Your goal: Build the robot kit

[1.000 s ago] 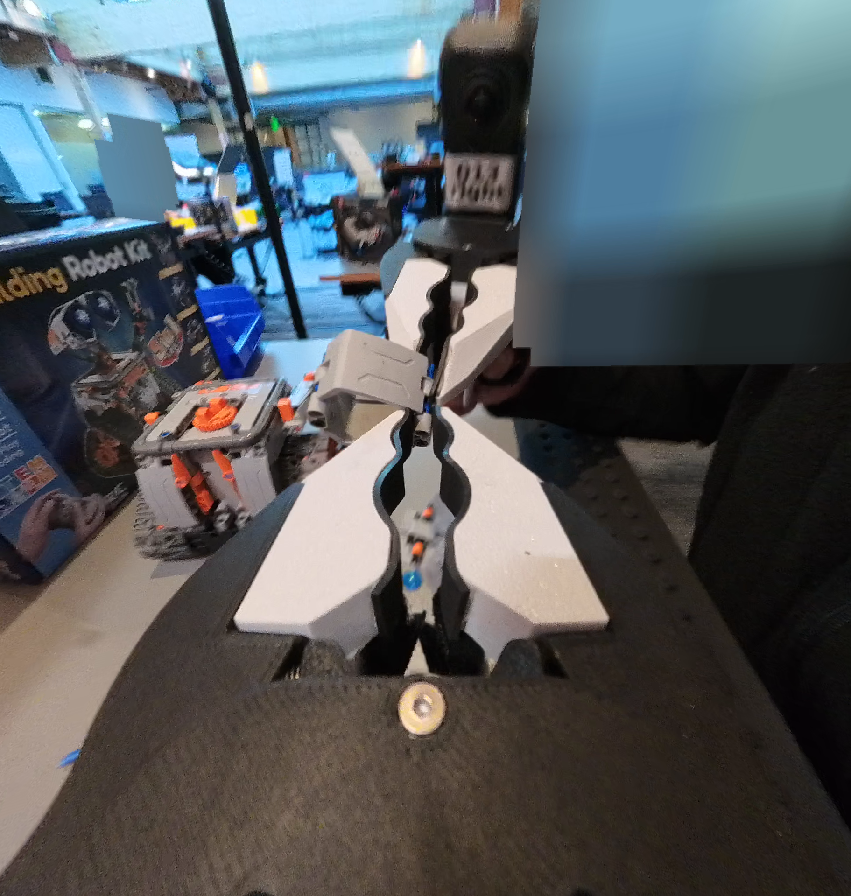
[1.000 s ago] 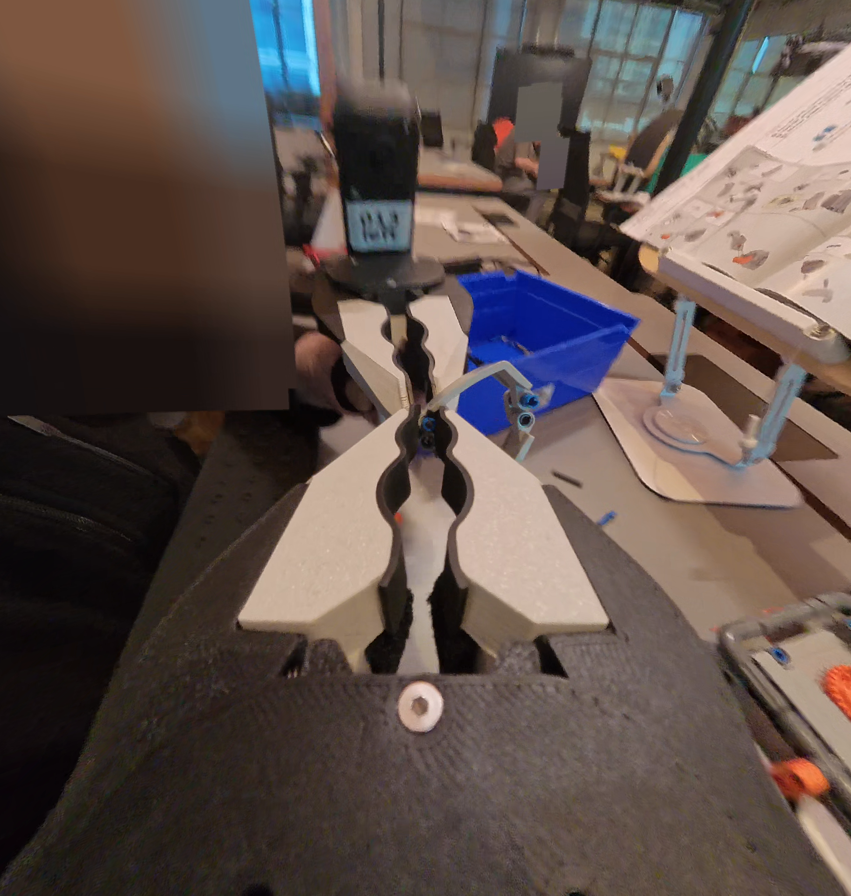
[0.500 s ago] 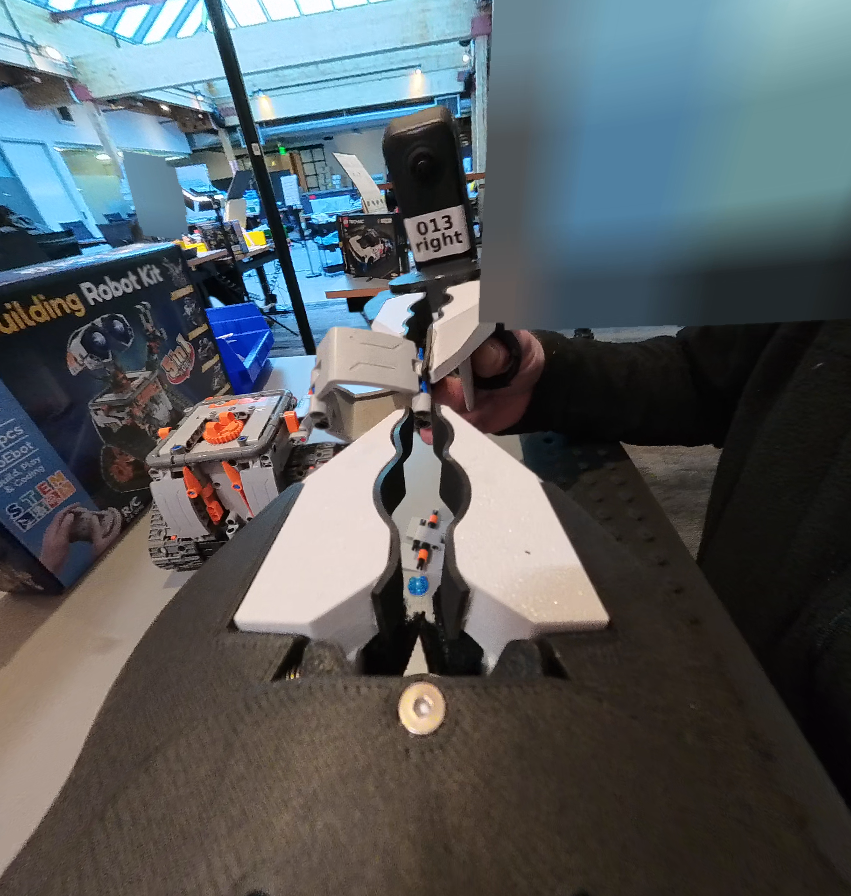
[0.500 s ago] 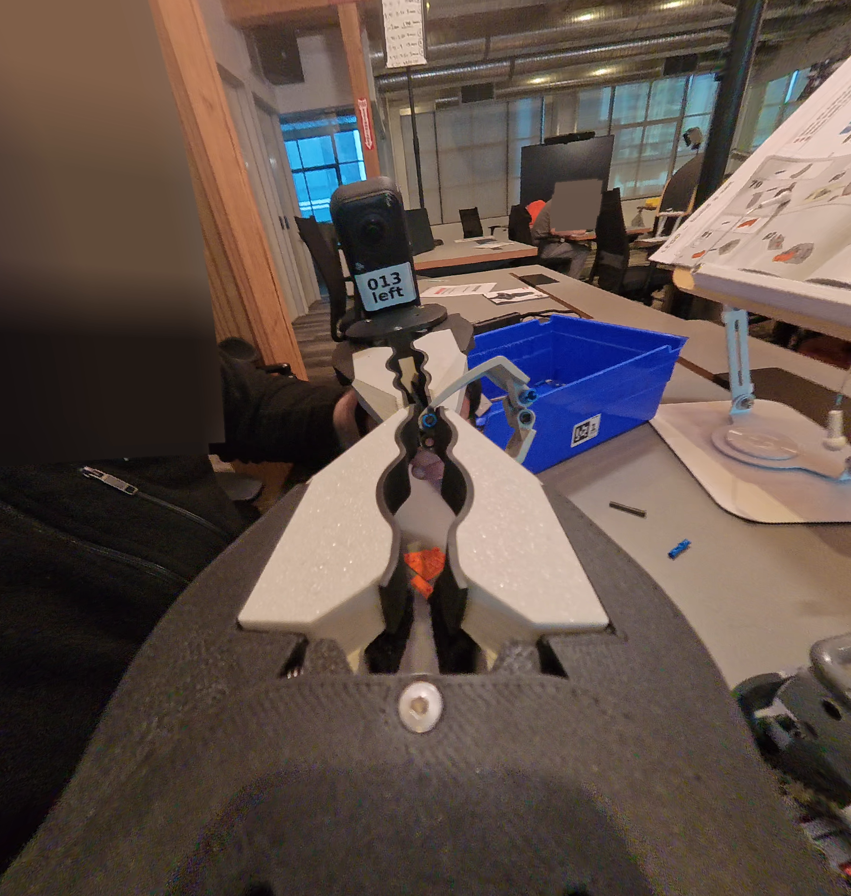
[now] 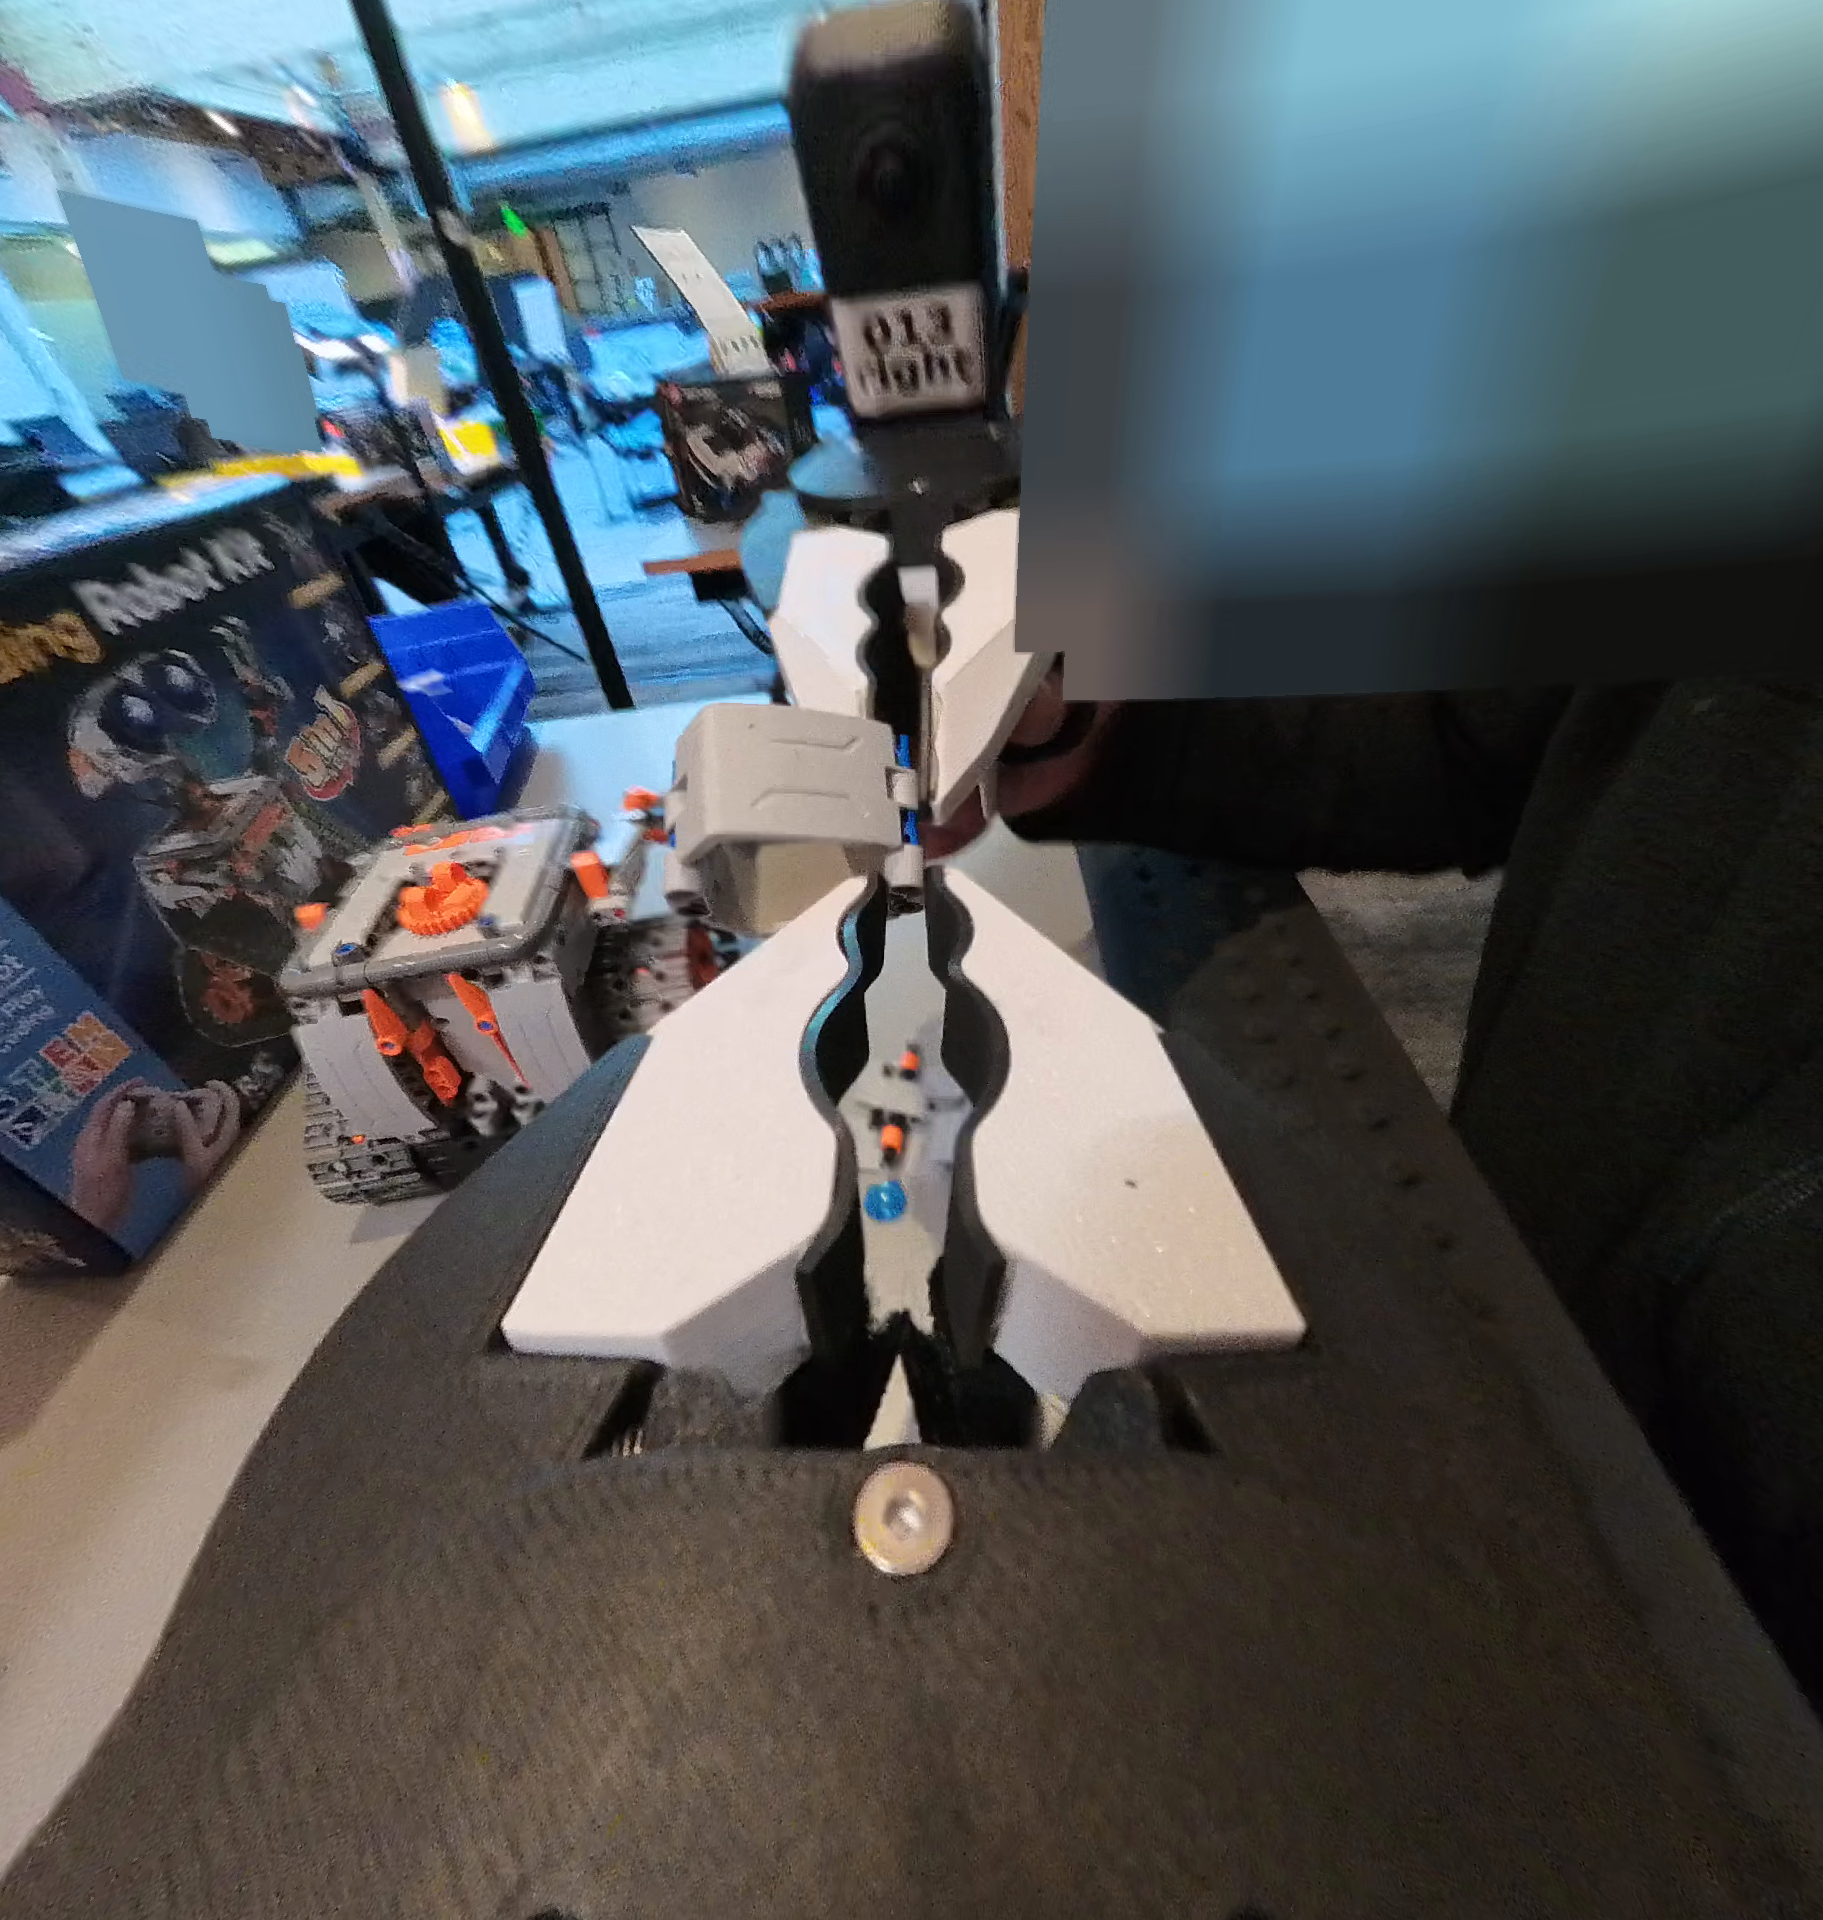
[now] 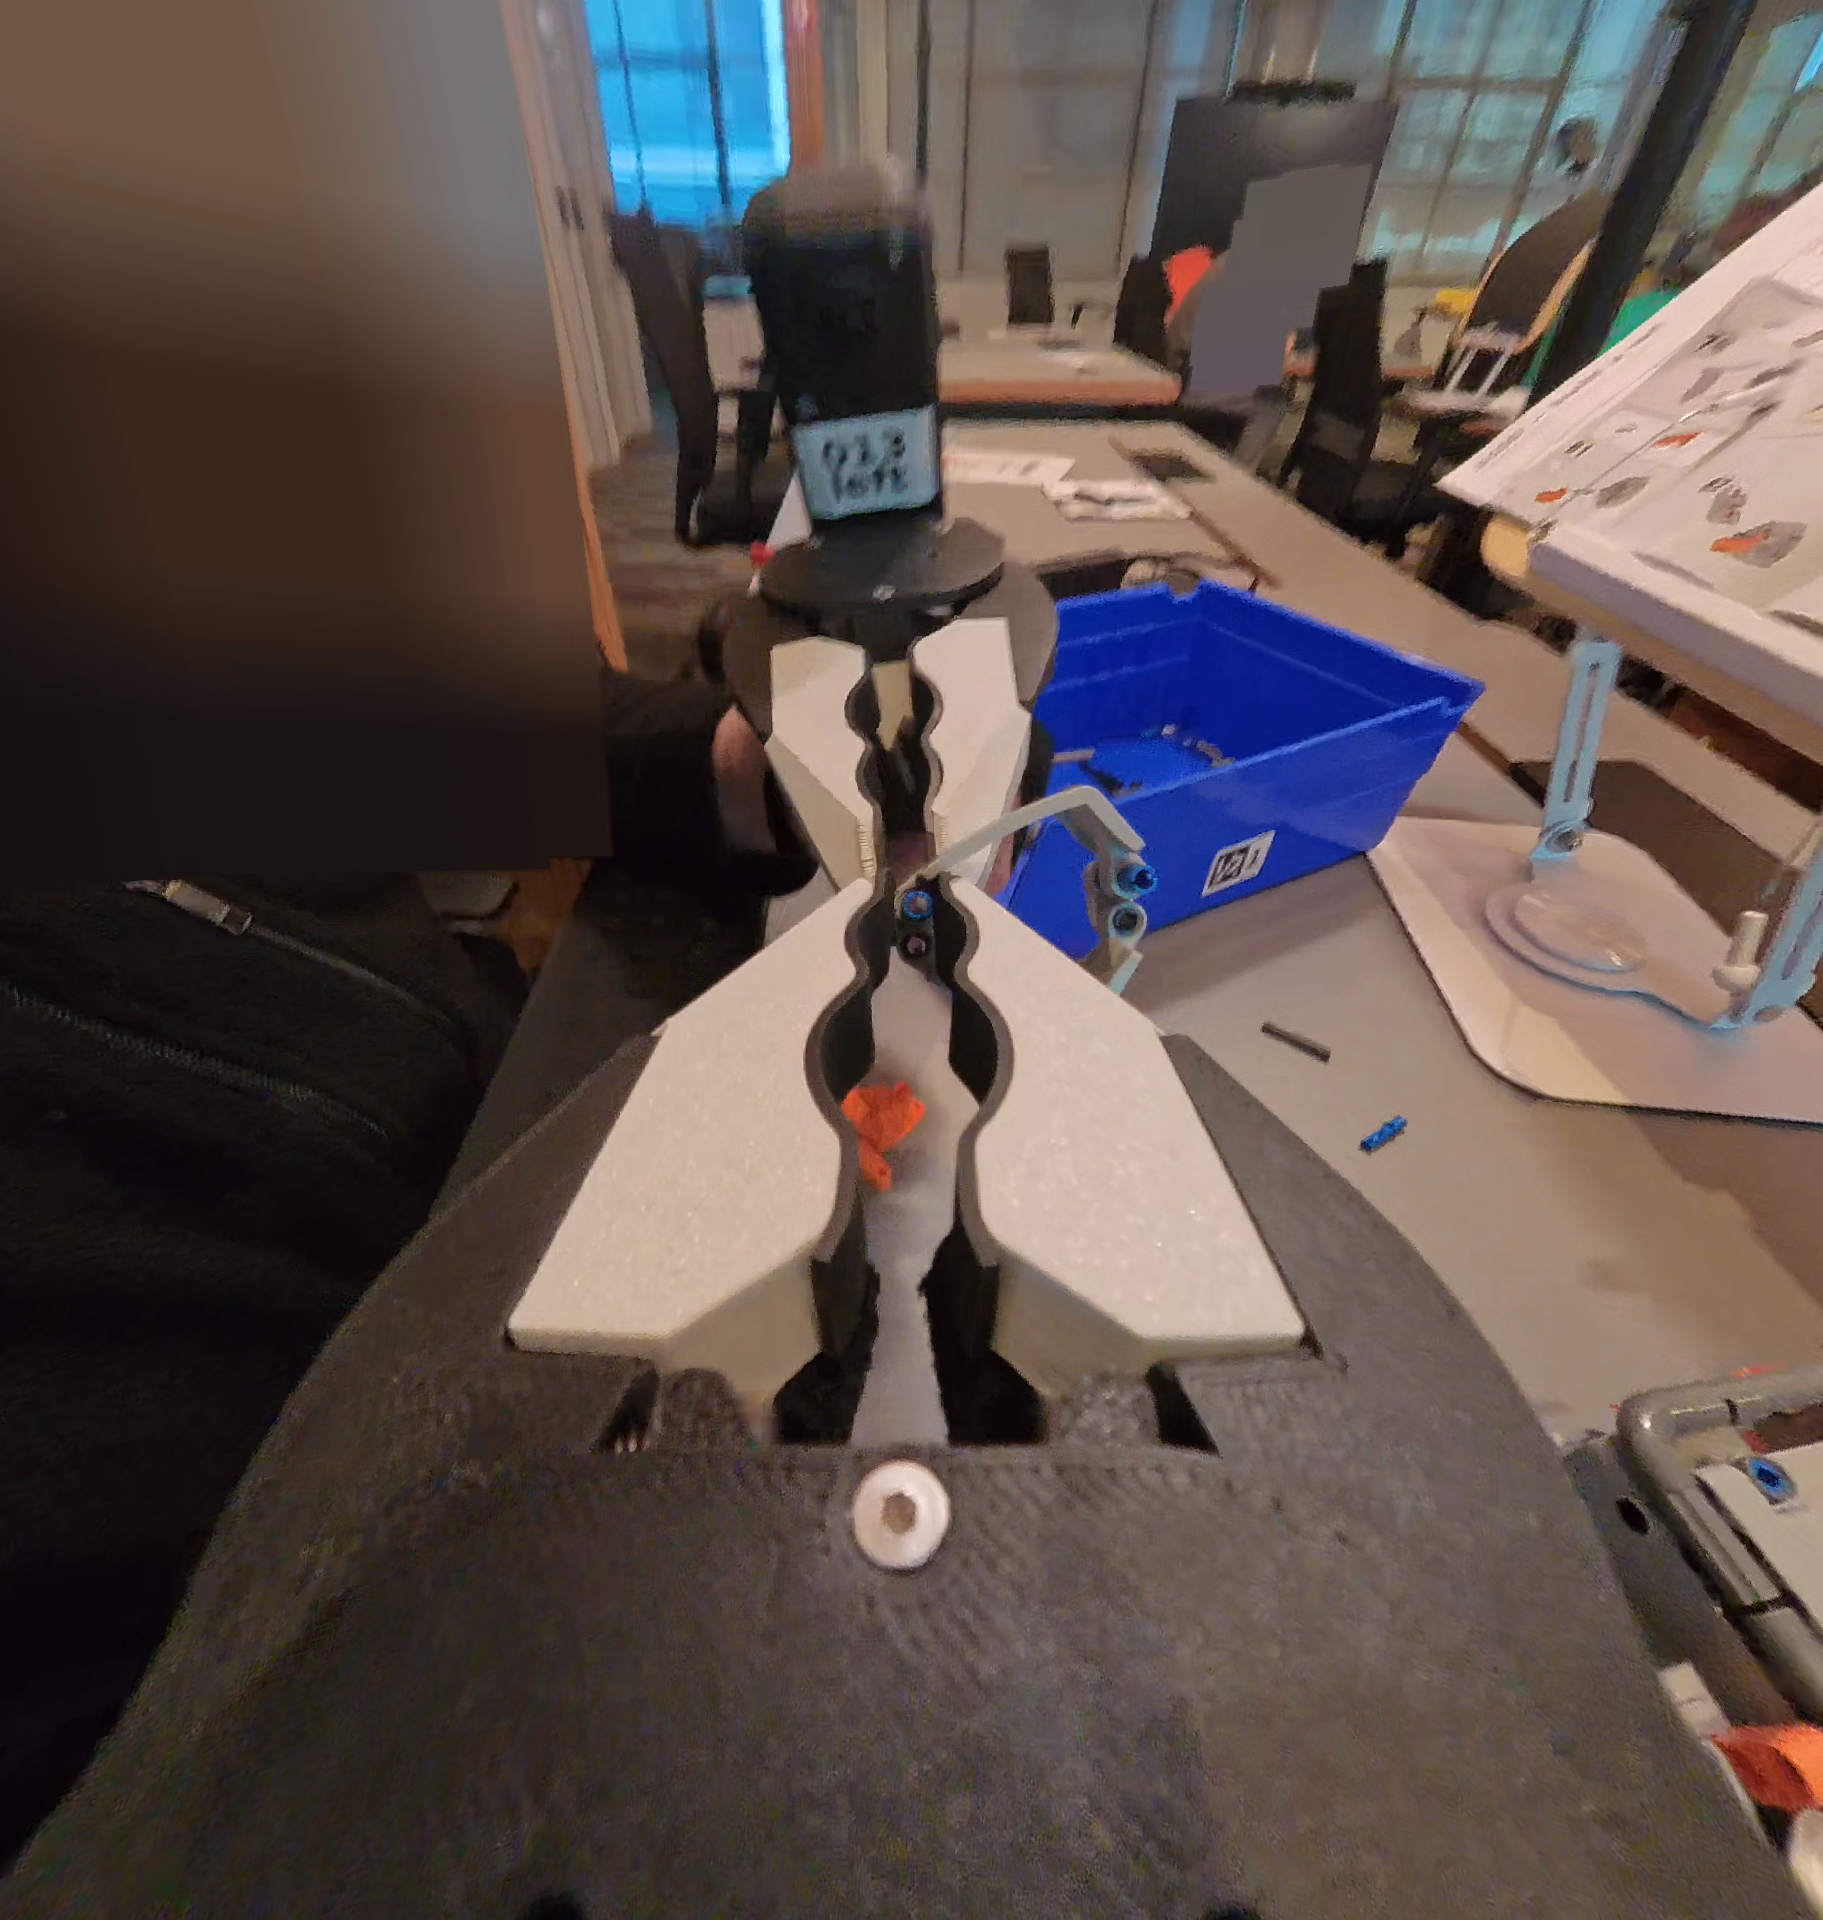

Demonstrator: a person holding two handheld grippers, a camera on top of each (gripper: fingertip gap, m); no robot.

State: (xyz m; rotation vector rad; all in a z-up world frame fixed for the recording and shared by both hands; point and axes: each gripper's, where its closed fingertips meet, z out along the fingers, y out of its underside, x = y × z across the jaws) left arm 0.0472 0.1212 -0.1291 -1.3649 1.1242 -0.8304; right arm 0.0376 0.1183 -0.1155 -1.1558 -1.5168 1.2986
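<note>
A grey curved panel point(image 5: 782, 790) with blue pins hangs in the air between both grippers. My left gripper point(image 5: 902, 883) is shut on the panel's near right edge. My right gripper point(image 5: 922, 821) faces it from the far side and is shut on the same edge. In the right wrist view the right gripper point(image 6: 917, 904) pinches the panel point(image 6: 1052, 821) at a blue pin. The panel arcs off to the right there, and the left gripper point(image 6: 902, 831) meets it tip to tip. A tracked grey and orange robot model point(image 5: 439, 997) stands on the table to the left of the panel.
The dark kit box point(image 5: 107, 831) stands left of the model. A blue bin point(image 6: 1250, 748) sits behind the panel. An instruction booklet point(image 6: 1717, 364) rests on a white stand point(image 6: 1613, 935) to the right. A small blue pin point(image 6: 1383, 1135) and a black pin point(image 6: 1296, 1042) lie on the table. A person's dark sleeve borders the table. The tips of both grippers are at nearly the same place.
Both grippers stay shut on the grey panel. The pair has shifted and tilted a little since half a second ago, and both views are now blurred by motion.
</note>
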